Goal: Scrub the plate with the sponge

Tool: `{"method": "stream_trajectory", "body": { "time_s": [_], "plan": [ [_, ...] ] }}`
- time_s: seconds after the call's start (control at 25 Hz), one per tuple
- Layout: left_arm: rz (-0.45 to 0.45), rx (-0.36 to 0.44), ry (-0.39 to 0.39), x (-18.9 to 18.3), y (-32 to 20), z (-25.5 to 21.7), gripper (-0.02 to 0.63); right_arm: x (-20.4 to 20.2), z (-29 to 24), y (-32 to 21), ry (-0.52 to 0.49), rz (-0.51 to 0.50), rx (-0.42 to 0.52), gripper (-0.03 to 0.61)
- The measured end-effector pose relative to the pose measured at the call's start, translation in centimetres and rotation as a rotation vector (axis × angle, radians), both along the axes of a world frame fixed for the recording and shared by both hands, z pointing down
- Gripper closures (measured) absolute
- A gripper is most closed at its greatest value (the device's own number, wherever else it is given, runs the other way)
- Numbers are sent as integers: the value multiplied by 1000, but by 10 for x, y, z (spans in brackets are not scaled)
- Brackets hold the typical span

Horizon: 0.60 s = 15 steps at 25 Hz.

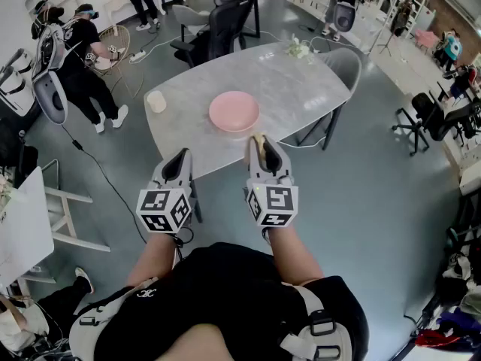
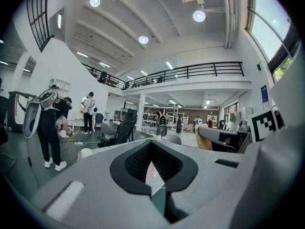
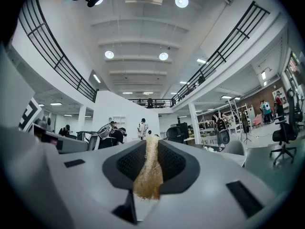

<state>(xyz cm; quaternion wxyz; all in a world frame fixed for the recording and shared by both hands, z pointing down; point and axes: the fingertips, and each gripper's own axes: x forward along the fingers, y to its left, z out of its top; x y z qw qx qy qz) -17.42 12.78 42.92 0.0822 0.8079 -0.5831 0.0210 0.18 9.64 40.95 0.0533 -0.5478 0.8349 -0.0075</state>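
The right tongs (image 1: 261,146) pinch the soft, light sponge (image 3: 148,173) edge-on, the left tongs (image 1: 181,159) are closed on nothing, and the stiff, probably slippery pink plate (image 1: 234,111) lies just ahead on the worktop (image 1: 301,81), best steadied by its rim.

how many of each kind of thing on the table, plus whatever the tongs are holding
pink plate: 1
white cup: 1
small white cluster at the far edge, too small to identify: 1
sponge, gripped in the right tongs: 1
total: 4
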Motion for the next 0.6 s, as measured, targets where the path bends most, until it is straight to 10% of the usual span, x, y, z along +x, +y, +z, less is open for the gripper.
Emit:
{"method": "stream_trajectory", "body": {
  "time_s": [0.6],
  "plan": [
    [19,4,-47,10,8,4,609,1,2,11,-33,-15,-3,502]
  ]
}}
